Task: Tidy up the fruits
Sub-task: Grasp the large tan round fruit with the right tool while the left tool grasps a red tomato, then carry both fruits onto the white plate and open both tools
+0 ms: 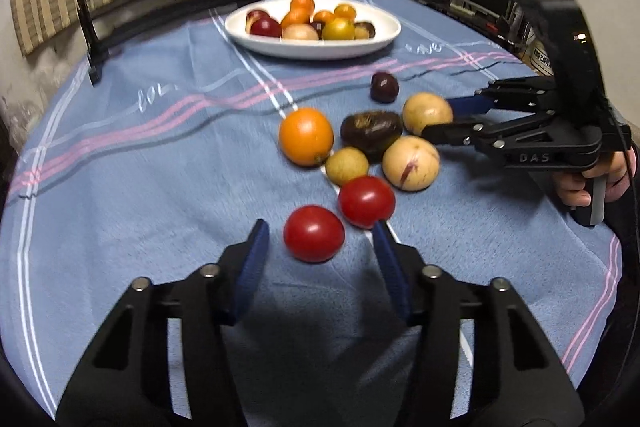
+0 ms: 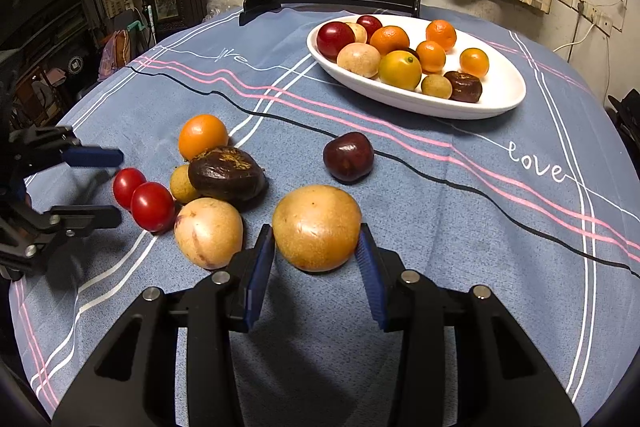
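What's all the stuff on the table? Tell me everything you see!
blue striped tablecloth: 1, blue with pink and white lines, under everything
white oval dish: 1, white, far side, heaped with mixed fruit
red round tomatoes: 2, red, side by side at the cluster's edge
round orange: 1, orange, beside the wrinkled fruit
small tan round fruit: 1, tan, between orange and tomatoes
wrinkled dark purple fruit: 1, purple-brown, middle of the cluster
pale yellow round fruits: 2, yellow, one purple-streaked and loose, one gripped
dark red plum: 1, dark red, alone, towards the dish
left gripper: 1, black with blue pads, open around a tomato
right gripper: 1, black and blue, shut on a yellow fruit
person's hand: 1, holding the right gripper's handle
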`<action>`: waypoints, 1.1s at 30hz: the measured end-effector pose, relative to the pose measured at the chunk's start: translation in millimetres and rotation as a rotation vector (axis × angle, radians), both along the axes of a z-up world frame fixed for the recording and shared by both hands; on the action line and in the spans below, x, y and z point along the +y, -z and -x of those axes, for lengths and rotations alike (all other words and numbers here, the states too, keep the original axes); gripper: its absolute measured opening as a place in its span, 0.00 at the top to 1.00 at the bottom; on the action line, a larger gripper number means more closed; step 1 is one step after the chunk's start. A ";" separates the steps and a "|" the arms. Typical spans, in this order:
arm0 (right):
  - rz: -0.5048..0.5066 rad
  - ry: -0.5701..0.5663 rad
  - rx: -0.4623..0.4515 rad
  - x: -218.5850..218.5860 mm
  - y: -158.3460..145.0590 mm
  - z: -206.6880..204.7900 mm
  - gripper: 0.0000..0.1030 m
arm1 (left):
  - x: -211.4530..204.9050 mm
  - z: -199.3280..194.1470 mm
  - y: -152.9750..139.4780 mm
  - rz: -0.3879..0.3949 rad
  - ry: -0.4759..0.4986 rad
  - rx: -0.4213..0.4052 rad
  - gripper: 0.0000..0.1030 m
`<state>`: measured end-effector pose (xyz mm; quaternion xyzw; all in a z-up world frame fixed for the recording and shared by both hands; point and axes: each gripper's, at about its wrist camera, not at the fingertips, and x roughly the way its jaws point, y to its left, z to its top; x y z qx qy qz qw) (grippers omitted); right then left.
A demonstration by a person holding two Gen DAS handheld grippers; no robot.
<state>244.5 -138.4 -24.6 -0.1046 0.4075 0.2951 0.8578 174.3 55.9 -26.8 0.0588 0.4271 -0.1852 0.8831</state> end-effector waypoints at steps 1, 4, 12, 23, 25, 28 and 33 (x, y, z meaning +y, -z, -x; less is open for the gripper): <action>0.000 0.000 0.000 0.0 -0.1 -0.1 0.59 | 0.0 -1.2 1.3 0.001 0.001 0.010 0.57; 0.001 -0.001 -0.001 0.5 0.0 -0.4 0.59 | -1.0 -3.7 5.3 -0.001 0.000 0.035 0.60; 0.003 -0.001 -0.002 0.7 0.1 -0.1 0.59 | 0.2 -5.2 8.8 0.006 -0.015 0.056 0.61; -0.001 -0.001 -0.006 -1.4 -1.2 0.1 0.59 | 2.9 -8.8 8.7 0.024 -0.028 0.057 0.69; -0.012 0.000 -0.011 -3.2 -4.2 0.8 0.59 | 3.5 -7.8 7.6 0.027 -0.031 0.049 0.69; -0.030 0.007 -0.019 -7.2 -9.0 1.9 0.59 | 5.3 -4.2 2.1 0.033 -0.046 0.012 0.69; -0.093 0.026 -0.001 -17.9 -15.1 -3.6 0.59 | 2.7 -5.0 -10.6 0.059 -0.048 -0.020 0.69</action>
